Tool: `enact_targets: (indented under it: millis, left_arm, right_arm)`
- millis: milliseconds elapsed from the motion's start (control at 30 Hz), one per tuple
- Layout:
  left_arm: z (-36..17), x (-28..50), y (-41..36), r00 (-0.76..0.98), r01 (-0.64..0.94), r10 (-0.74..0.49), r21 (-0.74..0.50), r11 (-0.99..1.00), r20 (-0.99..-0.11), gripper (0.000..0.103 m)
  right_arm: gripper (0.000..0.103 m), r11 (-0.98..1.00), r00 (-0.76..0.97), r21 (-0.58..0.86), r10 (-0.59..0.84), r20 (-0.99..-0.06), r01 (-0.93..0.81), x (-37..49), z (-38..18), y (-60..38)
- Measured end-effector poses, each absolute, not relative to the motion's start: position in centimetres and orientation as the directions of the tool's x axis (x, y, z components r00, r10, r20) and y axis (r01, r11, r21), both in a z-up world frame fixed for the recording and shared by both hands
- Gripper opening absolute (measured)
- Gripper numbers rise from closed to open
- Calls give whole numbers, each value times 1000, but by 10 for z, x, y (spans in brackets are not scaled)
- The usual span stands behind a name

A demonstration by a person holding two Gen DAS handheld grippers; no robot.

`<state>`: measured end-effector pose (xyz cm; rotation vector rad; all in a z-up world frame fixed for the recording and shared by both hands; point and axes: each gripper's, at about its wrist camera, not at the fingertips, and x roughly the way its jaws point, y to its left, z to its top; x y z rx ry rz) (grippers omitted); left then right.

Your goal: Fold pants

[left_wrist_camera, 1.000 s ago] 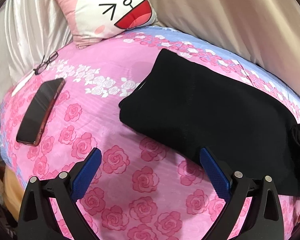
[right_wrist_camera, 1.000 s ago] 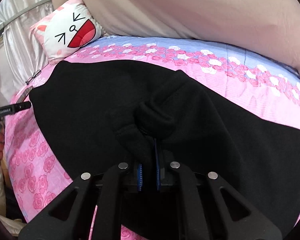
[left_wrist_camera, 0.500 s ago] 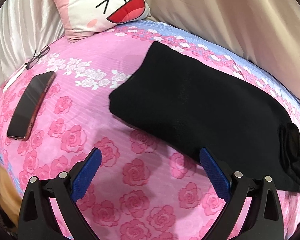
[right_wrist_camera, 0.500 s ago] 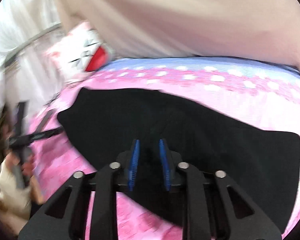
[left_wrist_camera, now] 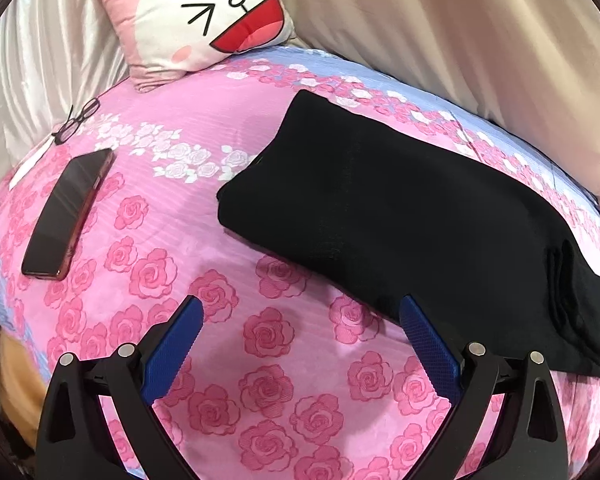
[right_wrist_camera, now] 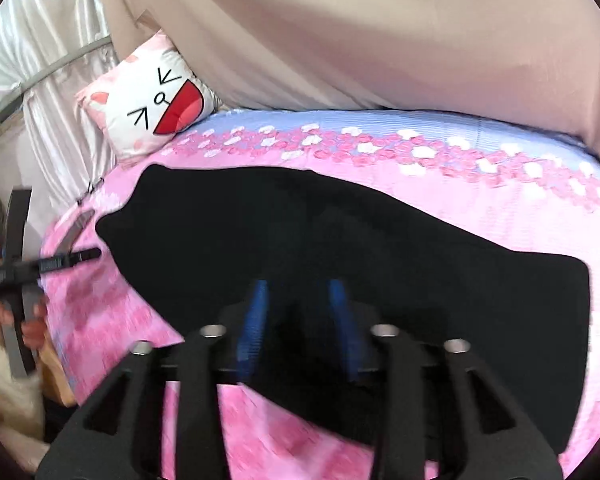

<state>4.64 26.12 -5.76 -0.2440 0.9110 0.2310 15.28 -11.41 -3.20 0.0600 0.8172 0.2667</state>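
Pants [left_wrist_camera: 400, 208]: one folded pair on my bed [left_wrist_camera: 188, 216] (one phone [left_wrist_camera: 66, 214], one pillow [left_wrist_camera: 204, 16]); left fingers [left_wrist_camera: 302, 316] spread, right fingers [right_wrist_camera: 298, 296] opening, both empty.

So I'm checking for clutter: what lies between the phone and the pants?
Only bare sheet between phone and pants, in the left wrist view.

My right gripper [right_wrist_camera: 298, 300] no longer pinches the bunched fold of the black pants [right_wrist_camera: 340, 260]; its jaws are opening with nothing gripped between them, and it sits higher above the cloth. The raised fold is gone, so the pants lie flat on the bedspread [right_wrist_camera: 520, 208].
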Motion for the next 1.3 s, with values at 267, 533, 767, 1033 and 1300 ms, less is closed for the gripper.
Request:
enact_targets:
  millis: [267, 533, 767, 1033, 1300]
  left_arm:
    - [-48, 64, 217, 612, -208, 38, -115, 971, -790, 97]
    - [-78, 56, 316, 580, -475, -27, -364, 801, -815, 95]
    - [-80, 76, 344, 633, -528, -68, -494, 691, -771, 97]
    - [-80, 126, 322, 626, -505, -15, -419, 754, -780, 97]
    - [-75, 143, 320, 672, -411, -138, -521, 748, -728, 17]
  right_arm:
    - [30, 914, 534, 199, 372, -759, -354, 172, -76, -76]
    - [39, 927, 643, 278, 375, -668, -252, 140, -42, -112]
    - [40, 933, 648, 272, 359, -671, -235, 135, -52, -109]
    - [53, 931, 624, -65, 187, -759, -358, 157, -73, -50]
    - [35, 943, 605, 75, 268, -750, -324, 172, -66, -56]
